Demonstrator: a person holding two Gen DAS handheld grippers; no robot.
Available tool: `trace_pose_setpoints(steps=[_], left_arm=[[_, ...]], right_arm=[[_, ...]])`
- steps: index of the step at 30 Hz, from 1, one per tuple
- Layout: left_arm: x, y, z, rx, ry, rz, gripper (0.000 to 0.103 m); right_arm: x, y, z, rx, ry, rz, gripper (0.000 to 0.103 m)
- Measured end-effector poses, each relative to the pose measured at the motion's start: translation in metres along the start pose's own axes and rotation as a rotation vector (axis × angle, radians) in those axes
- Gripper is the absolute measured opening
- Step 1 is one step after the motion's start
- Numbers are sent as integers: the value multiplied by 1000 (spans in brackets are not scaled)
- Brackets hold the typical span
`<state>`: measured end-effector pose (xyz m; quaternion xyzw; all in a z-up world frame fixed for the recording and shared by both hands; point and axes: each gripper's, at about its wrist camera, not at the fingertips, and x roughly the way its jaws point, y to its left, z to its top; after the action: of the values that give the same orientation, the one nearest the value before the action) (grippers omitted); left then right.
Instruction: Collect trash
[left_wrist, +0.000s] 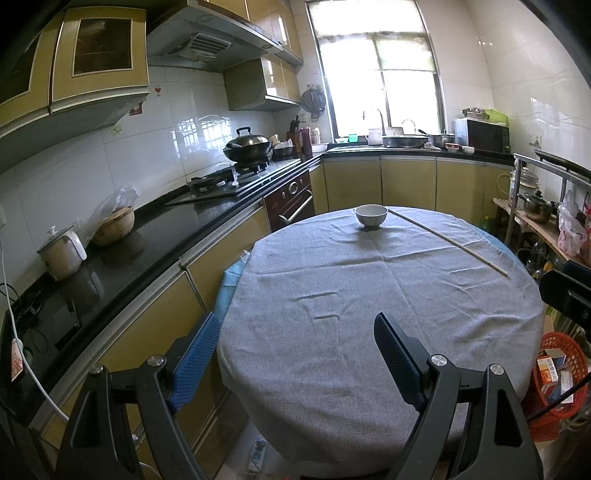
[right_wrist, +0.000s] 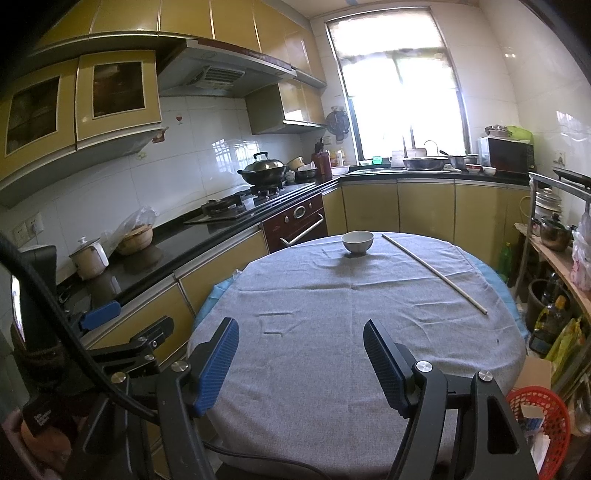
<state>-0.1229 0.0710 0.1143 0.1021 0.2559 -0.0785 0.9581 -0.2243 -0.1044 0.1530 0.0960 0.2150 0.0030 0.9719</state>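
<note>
Big round counter (left_wrist: 369, 295) under a wrinkled grey cloth fills both views, with loads of bare cloth between the grippers and the far rim. Black kitchen worktop (left_wrist: 155, 236) curves along its left side. Red basket (left_wrist: 557, 373) with small cartons in it sits low past the counter's right edge; the right wrist view shows it too (right_wrist: 550, 417). Only the right wrist view catches the left gripper (right_wrist: 110, 314) from the side, off the counter's left edge. Left gripper (left_wrist: 295, 354) is spread wide, nothing in it; right gripper (right_wrist: 301, 354) also apart and empty. A long thin stick (left_wrist: 447, 240) lies diagonally toward the right rim, and 1 white bowl (left_wrist: 371, 216) stands upright near the far edge.
</note>
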Motion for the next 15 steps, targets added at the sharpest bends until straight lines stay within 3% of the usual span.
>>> trace_pose_setpoints(steps=[15], left_arm=[[0,1,-1,-6,5,-4,86]], right_arm=[[0,0,-2,1,4,1,73]])
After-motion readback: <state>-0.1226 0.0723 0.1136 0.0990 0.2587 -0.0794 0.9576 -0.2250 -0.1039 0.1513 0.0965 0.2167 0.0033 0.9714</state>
